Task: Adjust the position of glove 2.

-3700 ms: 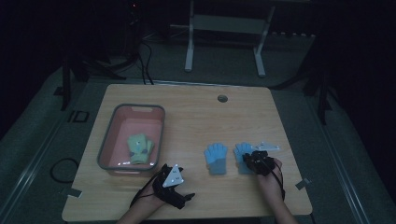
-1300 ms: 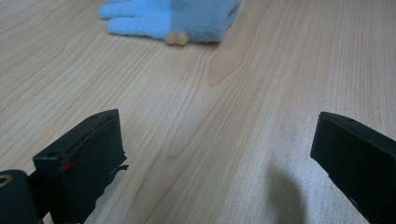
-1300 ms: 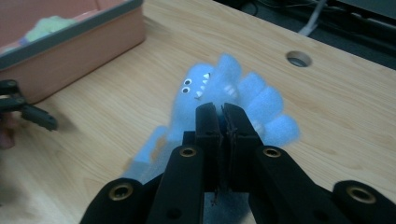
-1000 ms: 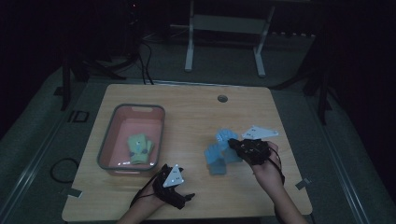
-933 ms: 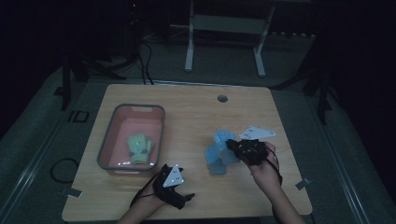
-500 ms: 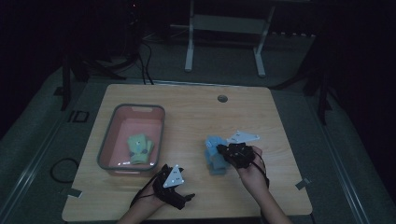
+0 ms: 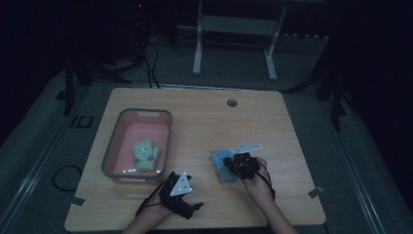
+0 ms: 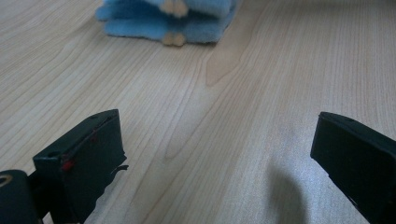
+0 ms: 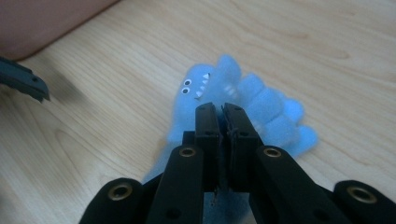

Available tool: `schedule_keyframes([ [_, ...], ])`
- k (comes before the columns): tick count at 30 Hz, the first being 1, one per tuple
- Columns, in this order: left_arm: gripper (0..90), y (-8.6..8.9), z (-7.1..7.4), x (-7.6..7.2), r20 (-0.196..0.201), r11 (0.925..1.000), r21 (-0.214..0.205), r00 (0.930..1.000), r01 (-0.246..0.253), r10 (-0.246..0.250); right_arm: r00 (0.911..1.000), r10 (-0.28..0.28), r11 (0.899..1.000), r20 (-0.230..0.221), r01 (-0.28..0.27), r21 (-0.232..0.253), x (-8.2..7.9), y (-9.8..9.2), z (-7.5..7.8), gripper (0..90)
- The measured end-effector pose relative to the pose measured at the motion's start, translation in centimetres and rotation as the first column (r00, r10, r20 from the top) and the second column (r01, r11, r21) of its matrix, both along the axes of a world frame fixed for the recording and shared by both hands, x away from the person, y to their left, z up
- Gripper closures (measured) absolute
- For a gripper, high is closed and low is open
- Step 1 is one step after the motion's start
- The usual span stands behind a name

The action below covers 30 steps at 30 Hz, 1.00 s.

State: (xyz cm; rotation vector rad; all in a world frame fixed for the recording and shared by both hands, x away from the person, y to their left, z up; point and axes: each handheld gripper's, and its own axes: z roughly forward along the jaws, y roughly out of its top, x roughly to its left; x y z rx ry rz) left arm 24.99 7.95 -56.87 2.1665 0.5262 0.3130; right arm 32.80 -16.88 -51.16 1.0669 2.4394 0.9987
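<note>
The right tongs (image 9: 223, 112) are clenched on a blue fuzzy glove (image 9: 243, 100) with a little monster face, and they press it down on a second blue glove (image 8: 163, 29) lying on the wooden surface (image 7: 204, 122), to the right of the pink basin (image 7: 113, 146). A green glove pair (image 7: 145, 155) rests inside that basin. The left tongs (image 8: 215, 154) sit released, jaws wide apart, just in front of the basin's near corner, with nothing between them.
</note>
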Motion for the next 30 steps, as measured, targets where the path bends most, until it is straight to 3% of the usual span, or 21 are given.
schedule_keyframes([
  [7,2.8,-0.1,0.0,-0.1,0.014,0.9998,0.021,0.9999,0.001,-0.001,0.9995,-0.019,1.0,-0.025,0.019,-0.011,0.4,-0.1,-1.3,85.1],
  [15,2.7,0.0,0.0,0.0,0.002,1.0,-0.004,1.0,-0.002,0.002,0.999,-0.012,0.999,-0.043,0.011,-0.034,0.6,0.1,-2.6,83.7],
  [20,2.7,-0.1,0.1,-0.2,0.031,0.9998,0.014,0.9994,-0.013,0.013,0.9987,-0.007,1.0,-0.051,0.005,-0.026,0.7,0.0,-2.7,82.2],
  [26,2.7,-0.3,0.1,-0.3,0.024,0.9999,0.009,0.9997,-0.008,0.008,0.9993,-0.006,1.0,-0.037,0.006,0.002,0.7,-0.4,-1.9,75.6],
  [30,2.7,-0.3,0.2,-0.3,0.035,0.9999,0.002,0.9992,-0.017,0.017,0.9998,-0.01,1.0,-0.018,0.01,0.03,0.7,-1.4,-0.9,59.2],
])
